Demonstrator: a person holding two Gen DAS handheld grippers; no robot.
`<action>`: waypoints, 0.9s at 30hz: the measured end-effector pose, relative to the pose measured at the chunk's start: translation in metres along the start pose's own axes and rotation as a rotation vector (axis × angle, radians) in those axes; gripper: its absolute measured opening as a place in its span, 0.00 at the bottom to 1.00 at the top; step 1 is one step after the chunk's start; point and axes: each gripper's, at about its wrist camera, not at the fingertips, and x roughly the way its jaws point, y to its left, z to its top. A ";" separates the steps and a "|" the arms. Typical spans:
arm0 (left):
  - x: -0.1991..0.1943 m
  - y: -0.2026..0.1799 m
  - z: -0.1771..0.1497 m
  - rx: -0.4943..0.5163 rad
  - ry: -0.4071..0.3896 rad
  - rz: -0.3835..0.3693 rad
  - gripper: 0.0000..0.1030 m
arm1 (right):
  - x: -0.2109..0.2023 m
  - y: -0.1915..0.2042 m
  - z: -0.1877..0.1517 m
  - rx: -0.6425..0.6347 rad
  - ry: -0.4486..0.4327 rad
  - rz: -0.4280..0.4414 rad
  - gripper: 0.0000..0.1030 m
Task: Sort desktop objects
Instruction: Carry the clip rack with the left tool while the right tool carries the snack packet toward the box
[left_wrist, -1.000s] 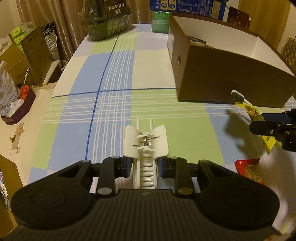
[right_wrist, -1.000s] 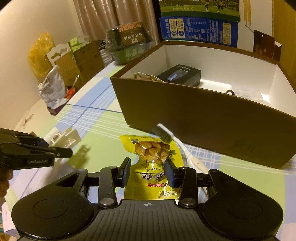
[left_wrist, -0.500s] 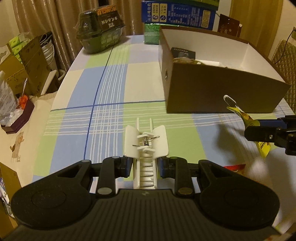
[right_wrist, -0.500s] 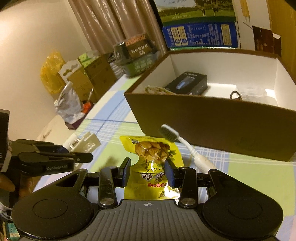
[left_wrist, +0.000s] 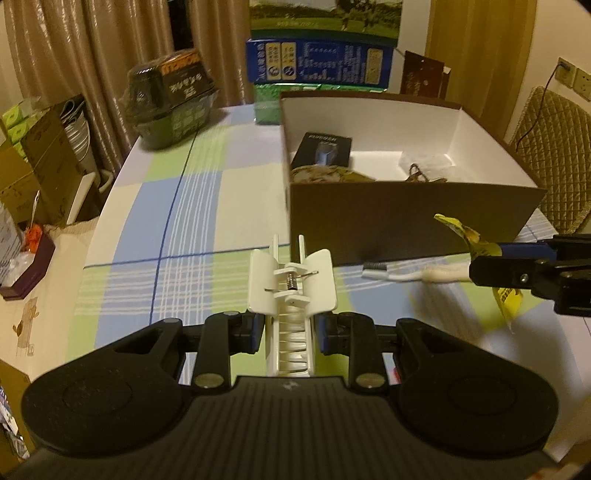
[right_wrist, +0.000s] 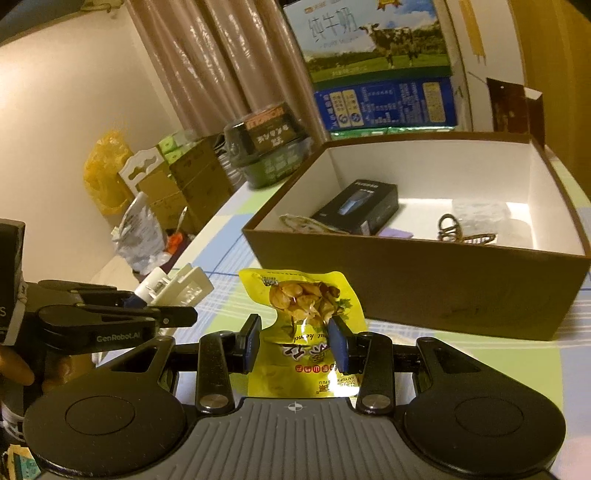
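Note:
My left gripper is shut on a white hair claw clip, held in the air above the checked tablecloth. My right gripper is shut on a yellow snack packet, also lifted. Just ahead of both stands a brown box with a white inside. In the left wrist view the right gripper hangs at the right edge with the packet. A white toothbrush lies on the cloth beneath it. The right wrist view shows the left gripper and clip at the left.
Inside the brown box lie a black carton, a patterned pouch and metal clips. A dark food tub and a blue milk carton stand at the table's back. Cardboard boxes crowd the left, a padded chair the right.
Both grippers have risen with the clip and the packet still in them. The packet has come up off the toothbrush, and the box's inside now shows in both views.

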 end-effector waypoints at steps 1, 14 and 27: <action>0.000 -0.002 0.002 0.004 -0.004 -0.003 0.23 | -0.002 -0.002 0.000 0.004 -0.003 -0.005 0.36; -0.003 -0.033 0.030 0.052 -0.054 -0.049 0.23 | -0.025 -0.030 0.014 0.023 -0.056 -0.074 0.36; 0.005 -0.075 0.071 0.100 -0.108 -0.114 0.23 | -0.043 -0.060 0.045 0.025 -0.132 -0.155 0.36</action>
